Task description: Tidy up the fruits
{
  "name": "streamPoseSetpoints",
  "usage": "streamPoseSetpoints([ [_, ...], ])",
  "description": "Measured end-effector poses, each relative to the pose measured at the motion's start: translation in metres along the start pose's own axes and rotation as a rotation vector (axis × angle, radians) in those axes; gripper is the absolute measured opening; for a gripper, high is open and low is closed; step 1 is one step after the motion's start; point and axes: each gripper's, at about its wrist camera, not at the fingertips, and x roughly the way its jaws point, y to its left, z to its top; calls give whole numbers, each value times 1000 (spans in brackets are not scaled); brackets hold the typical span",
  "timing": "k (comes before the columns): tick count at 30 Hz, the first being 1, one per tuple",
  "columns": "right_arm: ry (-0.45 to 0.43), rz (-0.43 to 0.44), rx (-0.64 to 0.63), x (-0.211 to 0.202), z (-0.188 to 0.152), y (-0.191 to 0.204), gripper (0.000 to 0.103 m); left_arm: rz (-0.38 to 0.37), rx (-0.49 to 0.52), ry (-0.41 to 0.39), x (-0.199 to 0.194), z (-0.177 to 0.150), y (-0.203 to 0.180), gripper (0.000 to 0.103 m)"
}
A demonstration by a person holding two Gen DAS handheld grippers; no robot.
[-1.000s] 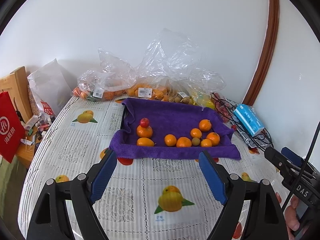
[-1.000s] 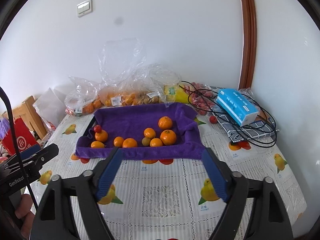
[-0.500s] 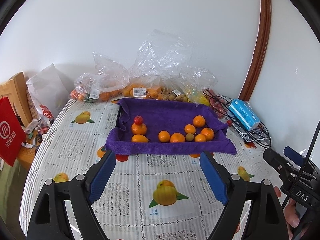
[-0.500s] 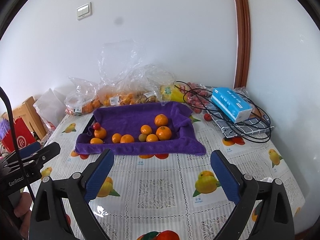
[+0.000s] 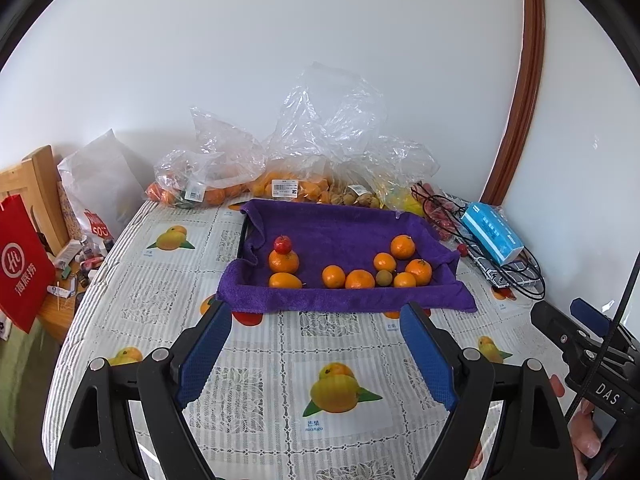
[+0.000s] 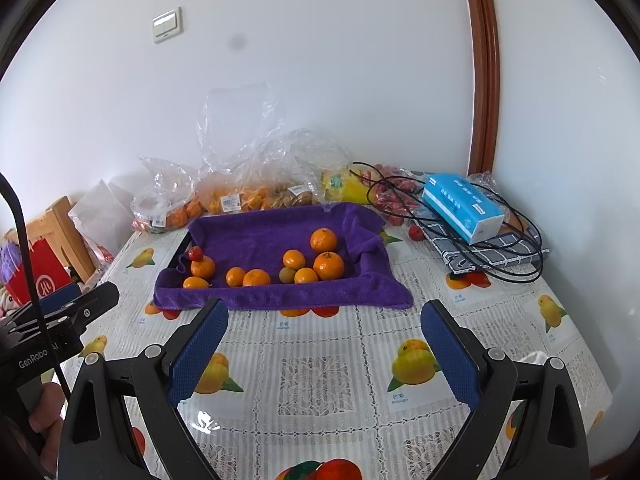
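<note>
Held low over the tablecloth, both tools angled down toward the purple towel. Left gripper spread wide, blue pads apart with nothing between them. Right gripper likewise spread, jaws just widened further than a second earlier, nothing between them. Seen from the left wrist view: part of a hand wrapped around the right tool's handle at the lower right edge.

Rested on the towel, well ahead of both tools: a small red fruit touching the top of an orange, an oval orange fruit just below, then a loose cluster of oranges to the right with one small greenish fruit among them. Piled against the wall behind the towel: clear bags of fruit. Lay to the right of the towel: a blue tissue pack on a checked cloth, ringed by black cable.

Compared with a second earlier: towel and fruit slightly farther off in both views, more tablecloth visible in front; fruit arrangement unchanged.
</note>
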Motion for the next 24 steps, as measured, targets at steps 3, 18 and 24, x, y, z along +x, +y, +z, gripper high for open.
streamPoseSetpoints([
  [3,0,1,4,0,0,0,96,3,3,-2,0,0,1,85],
  [18,-8,4,12,-4,-2,-1,96,7,5,-5,-2,1,-3,85],
  [24,-9,5,11,-4,-1,-1,96,9,4,-8,-3,1,-2,85],
])
